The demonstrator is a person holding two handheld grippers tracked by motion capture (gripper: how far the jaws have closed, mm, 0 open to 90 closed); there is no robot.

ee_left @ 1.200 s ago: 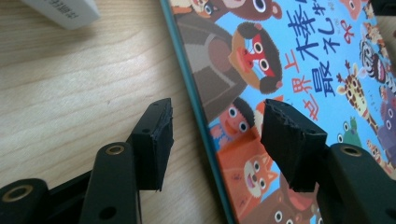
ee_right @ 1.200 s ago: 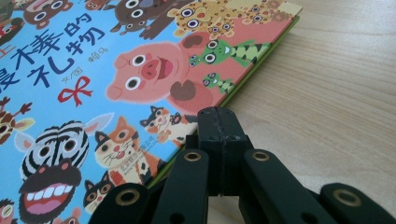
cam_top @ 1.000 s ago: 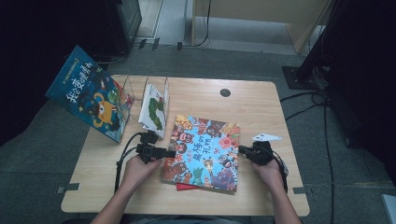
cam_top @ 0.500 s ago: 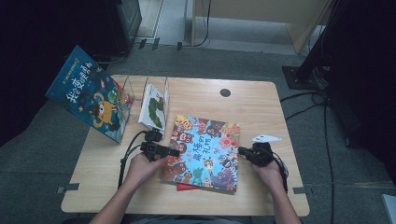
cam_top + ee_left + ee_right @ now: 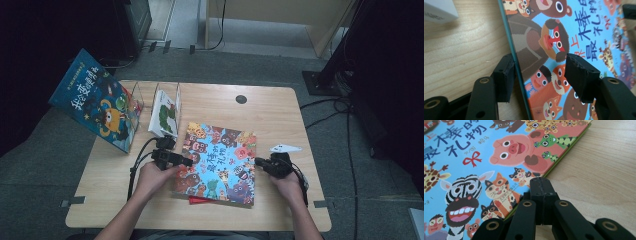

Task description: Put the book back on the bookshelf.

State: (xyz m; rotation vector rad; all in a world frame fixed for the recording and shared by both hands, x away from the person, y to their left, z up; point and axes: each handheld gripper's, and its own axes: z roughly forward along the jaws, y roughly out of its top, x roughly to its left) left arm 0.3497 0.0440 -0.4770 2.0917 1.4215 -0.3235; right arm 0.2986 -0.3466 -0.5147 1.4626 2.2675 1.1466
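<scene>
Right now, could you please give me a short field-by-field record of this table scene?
Surface: wooden table
Main item: animal picture book, lying flat, cover up
Left gripper: jaws apart, straddling the book's left edge, just been closing a little
Right gripper: jaws shut, tips at the book's right edge
Rack: clear book stand holding a white book
Leaning at the table's left: blue book
</scene>
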